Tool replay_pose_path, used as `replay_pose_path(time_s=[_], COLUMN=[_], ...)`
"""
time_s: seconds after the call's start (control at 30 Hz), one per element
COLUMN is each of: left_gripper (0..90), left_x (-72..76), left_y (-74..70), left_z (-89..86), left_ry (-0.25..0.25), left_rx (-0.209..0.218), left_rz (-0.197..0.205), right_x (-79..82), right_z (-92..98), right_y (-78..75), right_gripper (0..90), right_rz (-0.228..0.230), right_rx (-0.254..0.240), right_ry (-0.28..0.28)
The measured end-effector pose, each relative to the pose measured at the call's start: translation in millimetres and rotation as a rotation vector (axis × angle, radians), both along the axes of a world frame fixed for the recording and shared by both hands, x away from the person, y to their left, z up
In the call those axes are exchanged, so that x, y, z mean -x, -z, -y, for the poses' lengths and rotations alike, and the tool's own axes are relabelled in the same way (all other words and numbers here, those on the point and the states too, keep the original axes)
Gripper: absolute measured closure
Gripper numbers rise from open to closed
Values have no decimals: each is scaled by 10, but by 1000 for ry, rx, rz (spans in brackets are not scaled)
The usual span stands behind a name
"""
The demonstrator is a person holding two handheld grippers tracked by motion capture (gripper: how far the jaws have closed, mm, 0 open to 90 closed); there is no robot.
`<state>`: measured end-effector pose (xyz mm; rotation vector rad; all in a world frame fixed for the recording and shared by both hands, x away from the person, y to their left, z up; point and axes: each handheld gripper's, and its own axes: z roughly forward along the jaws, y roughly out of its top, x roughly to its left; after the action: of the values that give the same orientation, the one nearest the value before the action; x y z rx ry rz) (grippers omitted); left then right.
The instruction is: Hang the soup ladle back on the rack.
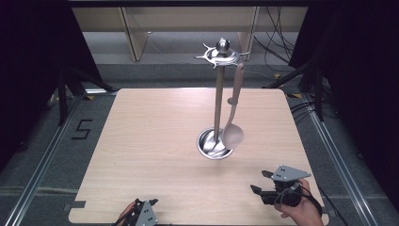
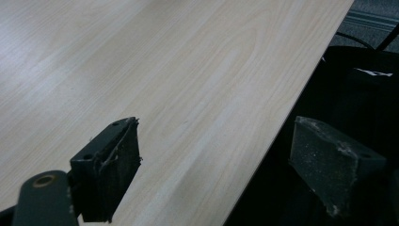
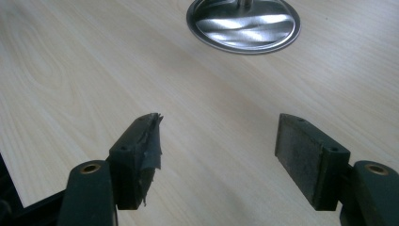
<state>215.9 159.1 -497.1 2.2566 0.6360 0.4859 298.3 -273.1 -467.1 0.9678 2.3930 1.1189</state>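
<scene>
A pale grey long-handled ladle (image 1: 233, 117) hangs from the steel utensil stand (image 1: 218, 101) at the table's (image 1: 150, 141) middle, its bowl over the stand's round base, where drips would land. Both the left gripper (image 2: 214, 155) and the right gripper (image 3: 219, 150) wait wide apart and empty at the near edge, well clear of it.

Glossy metal stand (image 1: 218, 101), matt wooden table (image 1: 150, 141)

We identify this as a lab recording bay: the pale wooden table (image 1: 155, 141) stands between black curtains (image 1: 33, 70), with metal floor rails (image 1: 42, 165) along both its sides, loose cables (image 1: 277, 42) beyond its far right corner, and a floor marking "5" (image 1: 81, 129) at its left.
</scene>
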Motion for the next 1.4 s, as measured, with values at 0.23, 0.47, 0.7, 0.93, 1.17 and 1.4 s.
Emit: replay_pose_path(time_s=[0.23,0.47,0.7,0.93,1.17,1.4], left_gripper=[157,156,156,156,156,157], left_x=[0,1,4,3,2,1], left_y=[-7,-2,-3,1,2,7], left_z=[-4,0,5,5,5,8], left_ry=[2,-1,-4,-3,-3,-3], left_rx=[-1,0,-7,-13,-13,-16], left_rz=[5,1,3,3,3,0], right_x=[57,125,190,234,274,308], right_z=[11,26,27,31,55,64], right_y=[44,67,111,135,153,182], right_gripper=[325,323,323,322,318,305], right_rz=[-6,-18,-11,-18,-23,-25], right_rx=[5,7,34,33,37,35], right_ry=[-2,5,0,0,1,9])
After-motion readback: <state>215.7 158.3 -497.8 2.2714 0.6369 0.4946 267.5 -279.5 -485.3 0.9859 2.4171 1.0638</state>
